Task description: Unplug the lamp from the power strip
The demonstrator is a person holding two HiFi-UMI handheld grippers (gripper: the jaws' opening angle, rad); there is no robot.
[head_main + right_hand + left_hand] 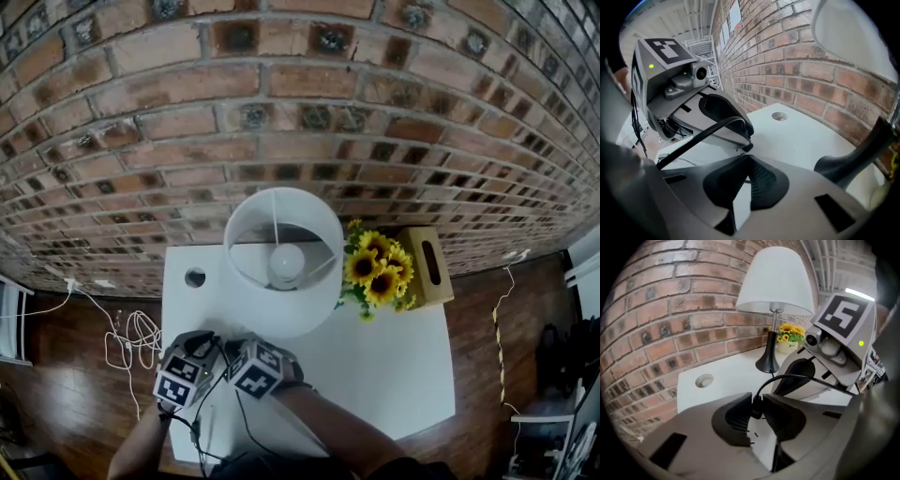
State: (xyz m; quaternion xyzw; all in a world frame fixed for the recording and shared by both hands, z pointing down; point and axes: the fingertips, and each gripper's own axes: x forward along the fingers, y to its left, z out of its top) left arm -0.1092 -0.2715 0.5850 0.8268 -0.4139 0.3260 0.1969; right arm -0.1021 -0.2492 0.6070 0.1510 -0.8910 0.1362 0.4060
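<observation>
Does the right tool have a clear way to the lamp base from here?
Probably yes: only bare tabletop lies between the right tool and the lamp base; the left tool and black cord sit on its other side.

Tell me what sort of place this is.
Probably a living room or a home-style studio corner: a red brick wall, a dark wooden floor, and a white square table carrying a white-shaded table lamp and yellow sunflowers.

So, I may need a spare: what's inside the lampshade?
From above, a white bulb and thin wire spokes show inside the shade; the socket beneath the bulb is covered.
</observation>
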